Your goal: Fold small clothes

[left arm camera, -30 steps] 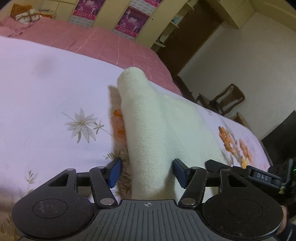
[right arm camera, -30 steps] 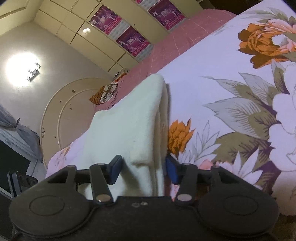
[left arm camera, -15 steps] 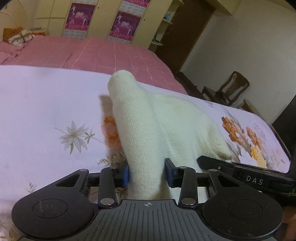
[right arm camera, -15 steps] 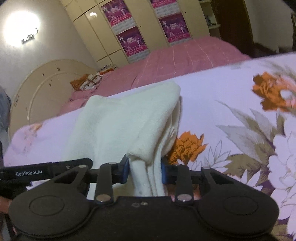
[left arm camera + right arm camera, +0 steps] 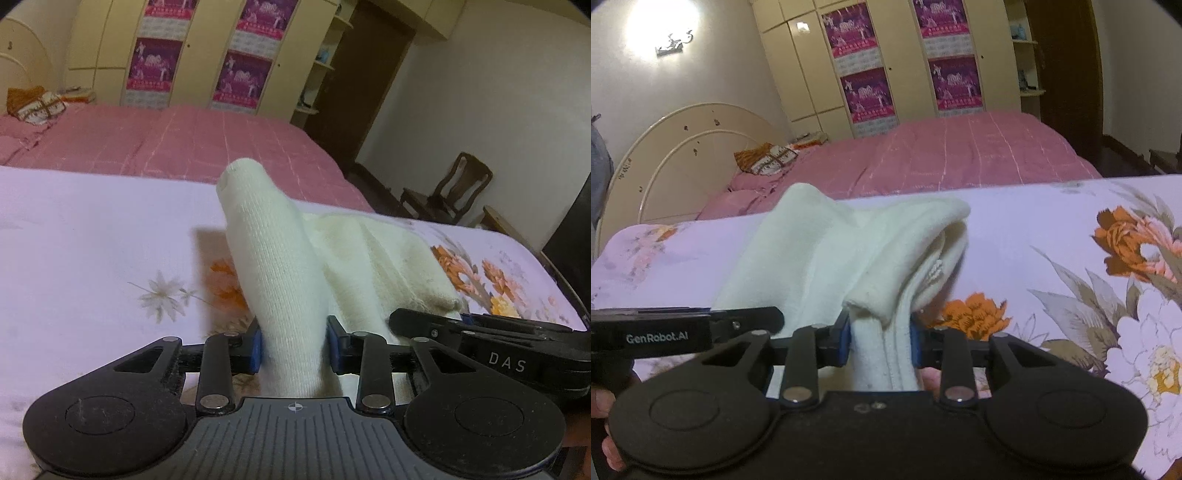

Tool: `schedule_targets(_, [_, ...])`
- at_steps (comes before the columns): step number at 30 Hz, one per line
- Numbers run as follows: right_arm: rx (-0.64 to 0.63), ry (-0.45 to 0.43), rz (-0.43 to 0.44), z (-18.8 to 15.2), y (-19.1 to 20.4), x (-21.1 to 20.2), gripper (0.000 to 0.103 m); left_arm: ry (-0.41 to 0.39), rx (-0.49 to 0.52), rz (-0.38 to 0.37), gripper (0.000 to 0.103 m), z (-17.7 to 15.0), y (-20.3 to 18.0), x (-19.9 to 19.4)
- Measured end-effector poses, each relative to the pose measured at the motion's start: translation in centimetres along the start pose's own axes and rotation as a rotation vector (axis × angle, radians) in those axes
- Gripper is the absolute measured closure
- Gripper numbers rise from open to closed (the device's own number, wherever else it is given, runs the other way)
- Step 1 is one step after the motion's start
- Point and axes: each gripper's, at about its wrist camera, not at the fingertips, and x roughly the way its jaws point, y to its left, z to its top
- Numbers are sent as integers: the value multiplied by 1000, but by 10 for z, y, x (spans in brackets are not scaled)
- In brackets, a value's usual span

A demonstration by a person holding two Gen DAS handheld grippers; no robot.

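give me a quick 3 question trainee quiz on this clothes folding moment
1. True or false: the left gripper pinches the cream garment.
2. The garment lies on: A) wooden chair B) floral sheet C) floor
3. What does the right gripper clamp?

Key: 1 true. 2 B. 3 the same cream garment, a bunched edge of it.

Home bedroom, bed with pink quilt (image 5: 177,140) at twelve o'clock, curved headboard (image 5: 676,147) at ten, poster-covered wardrobe doors (image 5: 905,62) behind, wooden chair (image 5: 450,192) at two, floral sheet (image 5: 92,236) in the foreground
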Motion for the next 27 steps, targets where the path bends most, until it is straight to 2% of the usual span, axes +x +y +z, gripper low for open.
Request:
schedule_targets(6, [-56, -25, 31, 10, 39, -10, 74, -46, -3, 43, 69, 1, 30, -51])
schedule_targets(14, [-118, -32, 141, 8, 117, -6, 74, -83, -24, 153, 69, -15, 98, -138])
schedule_targets(21, [-152, -2, 236, -12, 181, 1, 74, -93, -73, 223, 69, -53, 156, -199])
schedule_targets(27, [-152, 70, 283, -44, 206, 5, 74, -42, -155, 234, 69, -101, 181, -202])
